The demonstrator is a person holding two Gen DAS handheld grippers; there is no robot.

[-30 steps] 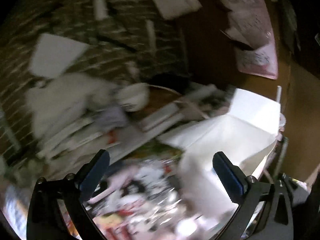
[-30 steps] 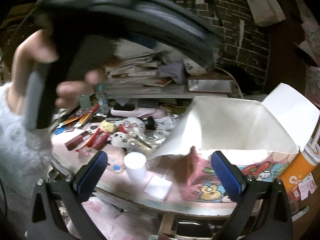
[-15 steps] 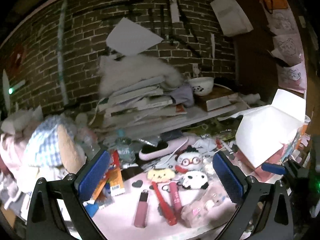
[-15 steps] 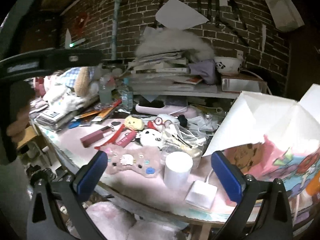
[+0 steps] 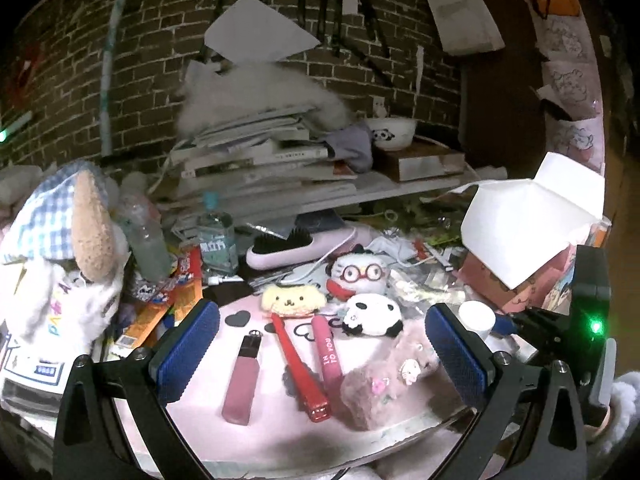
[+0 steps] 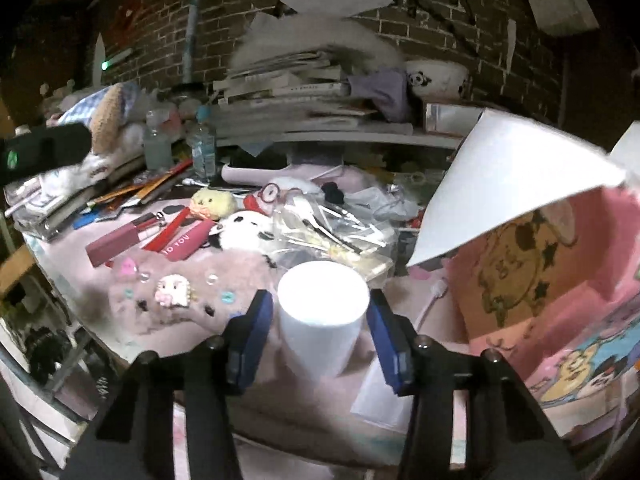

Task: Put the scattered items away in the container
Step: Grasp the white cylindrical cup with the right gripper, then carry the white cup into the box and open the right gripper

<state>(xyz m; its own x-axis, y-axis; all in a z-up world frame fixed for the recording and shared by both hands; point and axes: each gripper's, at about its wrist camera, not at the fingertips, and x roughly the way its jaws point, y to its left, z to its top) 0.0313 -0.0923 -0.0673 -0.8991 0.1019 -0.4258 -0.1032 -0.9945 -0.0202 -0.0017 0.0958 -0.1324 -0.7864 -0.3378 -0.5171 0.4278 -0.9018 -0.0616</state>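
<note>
The right tongs (image 6: 320,320) are closing around a white cup (image 6: 322,312), pads just beside its sides. The left tongs (image 5: 320,352) hang apart over the pink worktop (image 5: 272,420).

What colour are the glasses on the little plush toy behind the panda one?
Red, round frames on the plush toy; clearest in the left wrist view.

white cup (image 6: 323,312): smooth, matt, plastic-looking. furry pouch (image 5: 390,376): pink plush, shaggy. box (image 6: 560,280): printed card, white paper flaps. lip tubes (image 5: 328,356): glossy plastic. wall (image 5: 160,60), 12 o'clock: rough brick. hand-held gripper pads (image 5: 188,348): blue, finely textured rubber.
</note>
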